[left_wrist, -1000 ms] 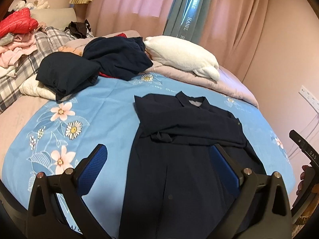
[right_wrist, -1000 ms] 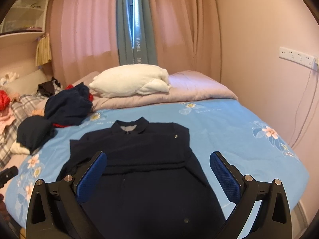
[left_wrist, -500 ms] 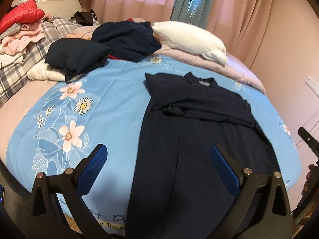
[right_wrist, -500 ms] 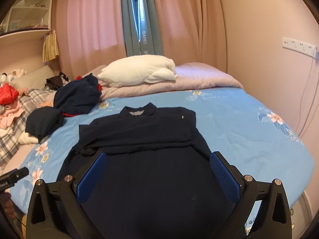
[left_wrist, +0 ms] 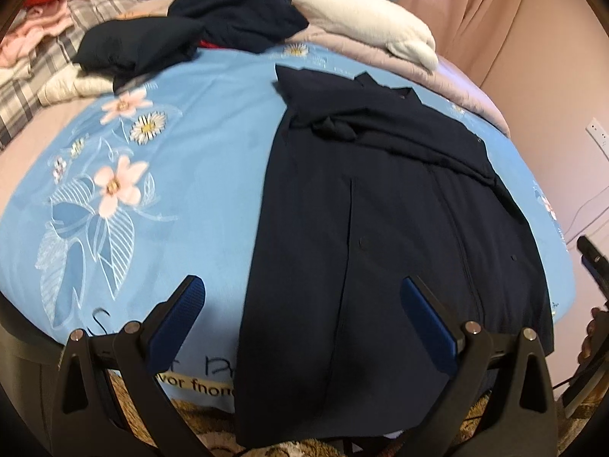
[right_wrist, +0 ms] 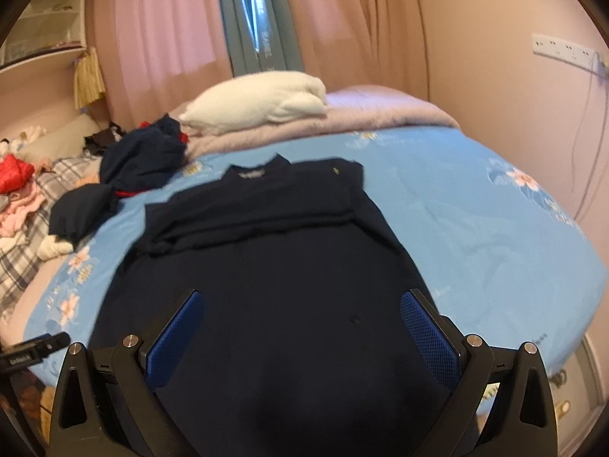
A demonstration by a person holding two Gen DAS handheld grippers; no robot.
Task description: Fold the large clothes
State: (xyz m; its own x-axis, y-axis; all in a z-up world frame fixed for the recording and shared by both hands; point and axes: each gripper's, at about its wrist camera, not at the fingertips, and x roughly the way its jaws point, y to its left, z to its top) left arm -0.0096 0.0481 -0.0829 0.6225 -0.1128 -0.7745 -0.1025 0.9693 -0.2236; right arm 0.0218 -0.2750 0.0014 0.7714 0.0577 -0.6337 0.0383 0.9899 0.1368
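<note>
Navy coat (left_wrist: 380, 228) hem overhanging bed edge (left_wrist: 30, 335), both claws (left_wrist: 302, 316) (right_wrist: 302, 323) released, empty.

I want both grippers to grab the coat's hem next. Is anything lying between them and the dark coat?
Nothing visible does. The dark coat lies bare on the blue bedspread, directly ahead of the open left gripper and open right gripper; other clothes sit far off.

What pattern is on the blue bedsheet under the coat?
Pink and white flowers on the light blue bedsheet, clearest in the left wrist view.
</note>
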